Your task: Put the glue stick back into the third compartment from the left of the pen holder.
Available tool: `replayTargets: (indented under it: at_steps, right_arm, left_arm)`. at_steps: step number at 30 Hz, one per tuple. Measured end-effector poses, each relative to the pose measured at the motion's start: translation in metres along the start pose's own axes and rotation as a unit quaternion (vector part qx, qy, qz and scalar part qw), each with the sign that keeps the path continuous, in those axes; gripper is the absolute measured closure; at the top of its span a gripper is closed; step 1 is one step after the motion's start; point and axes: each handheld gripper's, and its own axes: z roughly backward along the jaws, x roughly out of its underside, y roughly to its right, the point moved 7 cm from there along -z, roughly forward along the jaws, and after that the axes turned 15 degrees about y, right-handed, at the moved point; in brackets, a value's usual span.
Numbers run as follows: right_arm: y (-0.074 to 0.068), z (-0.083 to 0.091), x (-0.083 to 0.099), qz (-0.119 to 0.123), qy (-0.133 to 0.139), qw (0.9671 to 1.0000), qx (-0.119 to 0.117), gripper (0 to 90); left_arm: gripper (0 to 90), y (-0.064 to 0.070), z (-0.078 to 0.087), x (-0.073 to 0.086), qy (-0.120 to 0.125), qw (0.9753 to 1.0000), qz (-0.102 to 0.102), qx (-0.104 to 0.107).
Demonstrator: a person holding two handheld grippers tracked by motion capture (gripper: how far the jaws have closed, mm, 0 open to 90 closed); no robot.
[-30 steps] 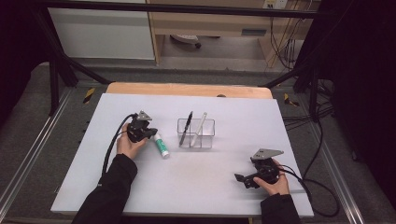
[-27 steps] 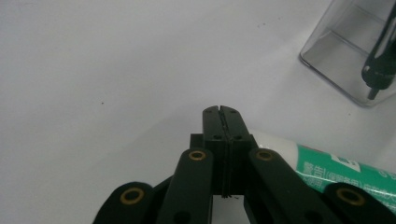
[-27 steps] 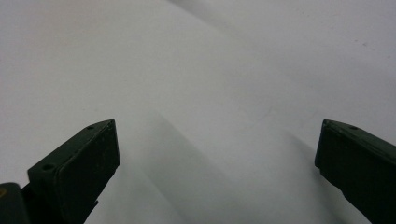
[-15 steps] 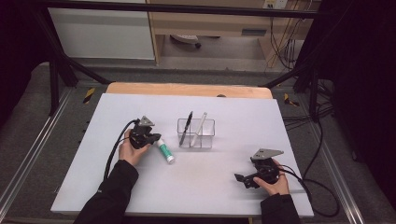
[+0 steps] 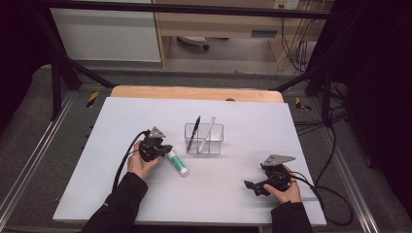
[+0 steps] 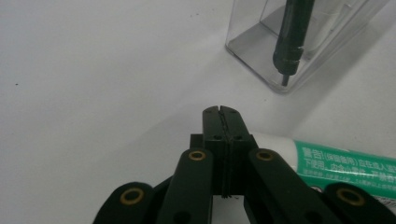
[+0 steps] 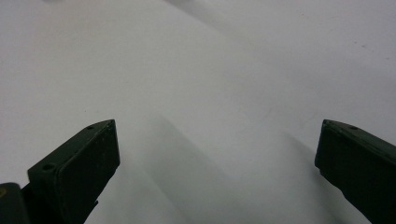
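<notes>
A white and green tube (image 5: pixel 178 163) lies flat on the white table (image 5: pixel 97 184), left of a clear holder (image 5: pixel 204 139). The holder contains a black pen (image 5: pixel 194 130) and a white pen (image 5: pixel 209 128). My left gripper (image 5: pixel 163 147) sits at the tube's upper end, shut with nothing between its jaws. In the left gripper view the closed gripper (image 6: pixel 222 112) rests on the table, with the tube (image 6: pixel 345 161) just to its right. The holder (image 6: pixel 261 46) with the black pen (image 6: pixel 292 37) stands beyond it. My right gripper (image 5: pixel 252 187) is open at the front right; in its own view the gripper (image 7: pixel 217 135) is spread over bare table.
A wooden strip (image 5: pixel 194 92) runs along the table's far edge. Cables (image 5: pixel 335 204) trail off the right side. Metal frame rails (image 5: pixel 29 160) flank the table.
My left gripper and the tube have shifted toward the front of the table and slightly right. The right gripper has stayed where it was.
</notes>
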Motion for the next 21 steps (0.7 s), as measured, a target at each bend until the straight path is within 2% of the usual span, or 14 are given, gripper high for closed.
replayTargets:
  at_steps: [7,12,16,21]
  right_arm:
    - [0.000,0.000,0.000,0.001,0.001,1.0000,0.000,0.6]
    - [0.000,0.000,-0.001,-0.001,0.002,1.0000,0.000,0.6]
    - [0.000,0.001,-0.001,0.000,0.002,1.0000,0.001,0.5]
    - [-0.001,0.001,-0.002,-0.003,0.004,1.0000,0.001,0.6]
  left_arm:
    - [89.3,0.014,0.001,0.000,-0.001,1.0000,0.006,0.004]
    - [89.3,0.022,0.001,0.002,-0.002,0.9999,0.004,0.011]
    - [87.9,0.021,0.004,0.004,-0.009,0.9999,0.002,0.012]
    - [80.2,0.013,0.017,0.003,-0.005,1.0000,-0.006,0.000]
